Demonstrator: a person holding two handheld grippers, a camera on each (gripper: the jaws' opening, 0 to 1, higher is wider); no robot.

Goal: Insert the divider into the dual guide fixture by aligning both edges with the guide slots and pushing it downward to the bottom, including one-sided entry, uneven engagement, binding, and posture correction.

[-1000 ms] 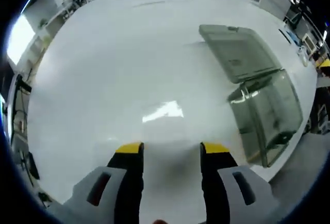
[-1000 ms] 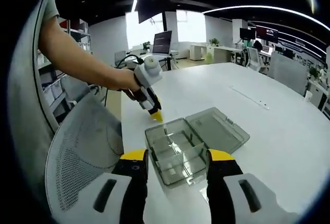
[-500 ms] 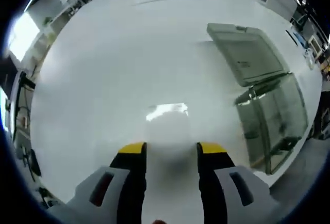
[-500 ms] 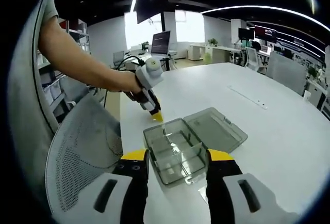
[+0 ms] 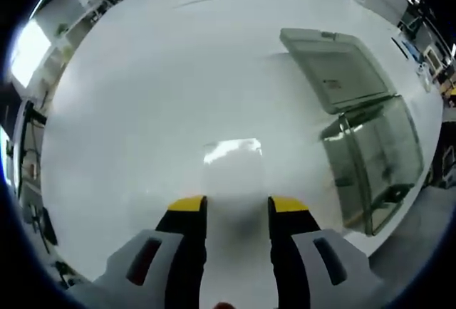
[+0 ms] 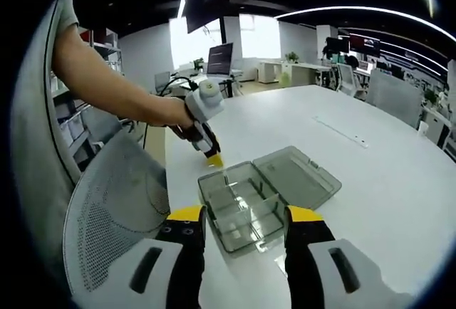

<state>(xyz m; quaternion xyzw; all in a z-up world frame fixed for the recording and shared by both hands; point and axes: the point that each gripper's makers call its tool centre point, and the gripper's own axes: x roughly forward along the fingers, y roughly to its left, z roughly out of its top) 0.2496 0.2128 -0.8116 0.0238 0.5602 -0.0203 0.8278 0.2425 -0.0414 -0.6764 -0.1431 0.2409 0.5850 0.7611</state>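
Right gripper view: both tongs (image 6: 239,214) gape empty — fixture box (image 6: 242,206) lies lid-open on table (image 6: 370,181).

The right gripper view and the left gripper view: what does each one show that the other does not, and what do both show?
Right gripper view alone: the person's arm holding the left gripper, a mesh chair, office desks with a monitor. Left gripper view alone: a bright glare patch ahead of its jaws. Both: the white table and the open clear box with its lid laid back.
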